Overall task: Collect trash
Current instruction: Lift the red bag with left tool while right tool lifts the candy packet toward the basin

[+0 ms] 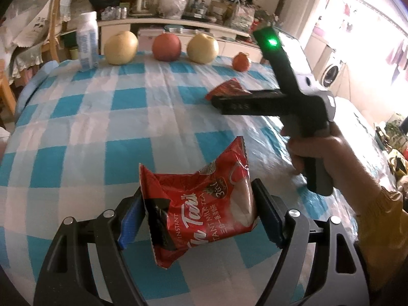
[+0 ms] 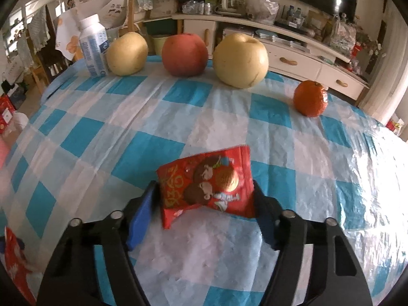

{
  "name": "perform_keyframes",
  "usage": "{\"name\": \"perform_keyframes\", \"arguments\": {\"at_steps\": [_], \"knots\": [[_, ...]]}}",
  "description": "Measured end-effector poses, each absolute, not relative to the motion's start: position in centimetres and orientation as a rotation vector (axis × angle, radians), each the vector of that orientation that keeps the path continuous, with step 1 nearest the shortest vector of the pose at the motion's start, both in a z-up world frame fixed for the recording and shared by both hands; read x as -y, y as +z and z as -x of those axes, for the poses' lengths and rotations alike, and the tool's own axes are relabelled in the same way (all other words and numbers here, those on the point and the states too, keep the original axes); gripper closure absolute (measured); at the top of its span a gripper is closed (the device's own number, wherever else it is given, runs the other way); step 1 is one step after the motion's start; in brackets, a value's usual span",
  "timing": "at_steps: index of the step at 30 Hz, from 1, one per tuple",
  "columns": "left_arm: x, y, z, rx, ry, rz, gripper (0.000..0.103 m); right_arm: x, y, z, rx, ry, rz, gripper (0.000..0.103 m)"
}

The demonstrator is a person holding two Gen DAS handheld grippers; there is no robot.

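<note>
A lived-in home: checked tablecloth (image 2: 178,132), cluttered sideboard (image 2: 293,51), washing machine (image 1: 331,72) beyond.

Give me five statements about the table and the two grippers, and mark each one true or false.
1. The left gripper holds a red milk tea packet. True.
2. The right gripper has a red snack packet between its fingers. True.
3. Two apples stand along the far edge of the table. False: one red apple stands between two yellow pears.
4. The orange lies left of the white bottle. False: it sits far to the right, past the pears.
5. The tablecloth is blue-and-white checked. True.
</note>
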State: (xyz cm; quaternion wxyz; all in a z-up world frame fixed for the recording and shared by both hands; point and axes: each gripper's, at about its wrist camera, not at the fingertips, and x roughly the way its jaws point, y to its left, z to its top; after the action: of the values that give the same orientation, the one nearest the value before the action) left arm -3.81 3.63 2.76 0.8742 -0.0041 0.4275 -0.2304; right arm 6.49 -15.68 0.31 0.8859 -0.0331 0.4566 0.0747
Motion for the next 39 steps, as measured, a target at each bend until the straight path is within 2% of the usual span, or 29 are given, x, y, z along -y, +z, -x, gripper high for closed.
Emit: {"name": "perform_keyframes", "arguments": {"at_steps": [13, 39], "knots": [[-6.5, 3.3, 2.9, -0.851, -0.370, 0.033, 0.024, 15.3, 1.1, -5.1, -0.904, 0.154, 0.072, 0.051], [-13.0, 6.1, 3.4, -0.720, -0.128, -0.001, 0.024, 10.9, 5.8, 0.5, -0.780, 0.234, 0.046, 0.052]]}}
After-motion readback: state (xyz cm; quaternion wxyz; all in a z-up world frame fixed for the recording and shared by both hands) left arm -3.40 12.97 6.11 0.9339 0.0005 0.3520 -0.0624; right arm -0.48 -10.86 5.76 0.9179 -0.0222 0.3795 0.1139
